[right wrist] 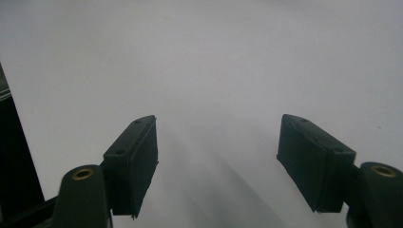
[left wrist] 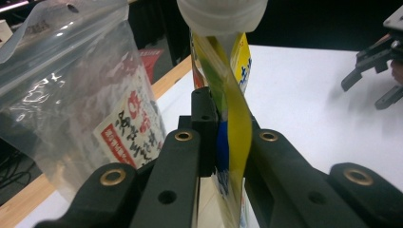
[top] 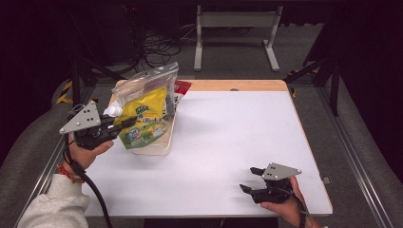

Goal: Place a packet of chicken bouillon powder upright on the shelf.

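Yellow pouch (top: 145,121) hangs above white table (top: 228,142), dark room behind.

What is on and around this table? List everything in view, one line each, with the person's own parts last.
Spouted pouch: one, yellow with green print and a white cap, held above the table's left side, clamped in the left tool.
Zip bag: one, clear plastic, just behind the pouch, a red and white printed packet inside.
Table: one, white top with a wooden far edge.
White frame: one, standing on the floor beyond the table.
Cables: a dark tangle on the floor at the back.
Left tool: one, black with a grey plate, shut on the pouch.
Right tool: one, black with a grey plate, open, over the table's near right.
Hands: two, one behind each tool.
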The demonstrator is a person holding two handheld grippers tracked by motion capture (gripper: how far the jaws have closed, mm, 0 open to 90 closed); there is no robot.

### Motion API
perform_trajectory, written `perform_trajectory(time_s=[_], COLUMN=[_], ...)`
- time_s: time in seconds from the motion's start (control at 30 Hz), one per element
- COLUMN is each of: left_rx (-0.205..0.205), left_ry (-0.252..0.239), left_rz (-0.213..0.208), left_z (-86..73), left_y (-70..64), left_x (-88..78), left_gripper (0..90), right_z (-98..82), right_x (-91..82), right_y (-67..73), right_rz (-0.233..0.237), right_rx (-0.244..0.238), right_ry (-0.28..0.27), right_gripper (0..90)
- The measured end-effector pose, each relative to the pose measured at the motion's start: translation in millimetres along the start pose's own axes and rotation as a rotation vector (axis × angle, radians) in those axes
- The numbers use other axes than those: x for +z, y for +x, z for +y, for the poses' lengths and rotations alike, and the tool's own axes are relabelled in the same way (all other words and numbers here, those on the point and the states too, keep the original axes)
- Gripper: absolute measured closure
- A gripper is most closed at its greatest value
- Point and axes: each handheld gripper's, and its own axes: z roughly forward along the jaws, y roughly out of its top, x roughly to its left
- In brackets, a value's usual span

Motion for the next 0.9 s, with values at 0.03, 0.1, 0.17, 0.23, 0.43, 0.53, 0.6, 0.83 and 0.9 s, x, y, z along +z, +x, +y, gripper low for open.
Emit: perform_trajectory(time_s=[0.03, 0.1, 0.17, 0.23, 0.43, 0.53, 0.6, 0.83, 0.9], left_rx=[0.005, 0.014, 0.019, 0.007, 0.018, 0.016, 0.013, 0.010, -0.003], left_ry=[0.008, 0.014, 0.016, 0.003, 0.041, 0.046, 0.037, 0.086, 0.092], left_rz=[-0.003, -0.022, -0.041, -0.068, -0.070, -0.107, -0.129, -0.162, -0.158], left_z=[-0.3, -1.7, -3.4, -5.5, -8.7, -11.1, -12.4, -22.7, -27.6], left_y=[2.4, 7.2, 11.3, 15.8, 26.1, 29.6, 30.4, 28.2, 27.5], left_x=[1.5, 5.0, 7.7, 10.0, 19.1, 24.9, 26.5, 33.5, 37.4], left_gripper=[86.0, 86.0, 86.0, 86.0, 86.0, 86.0, 85.9, 86.2, 86.1], right_z=[-0.3, -0.7, -0.9, -0.8, -2.4, -3.6, -4.1, -7.1, -6.6], right_x=[0.1, 0.7, 1.3, 2.8, 4.4, 4.4, 4.0, 3.4, 3.2], right_y=[-0.7, -1.3, -1.3, -0.3, 1.1, 0.5, 0.3, 0.3, 1.1], right_rz=[0.000, 0.002, 0.003, 0.007, 0.012, 0.014, 0.013, 0.015, 0.019], right_rx=[0.004, 0.008, 0.008, 0.007, 0.006, 0.011, 0.016, 0.024, 0.022], right_ry=[0.000, 0.002, 0.004, 0.009, 0.021, 0.021, 0.021, 0.032, 0.032], right_gripper=[30.0, 29.8, 29.6, 29.4, 29.3, 29.2, 29.1, 28.7, 28.6])
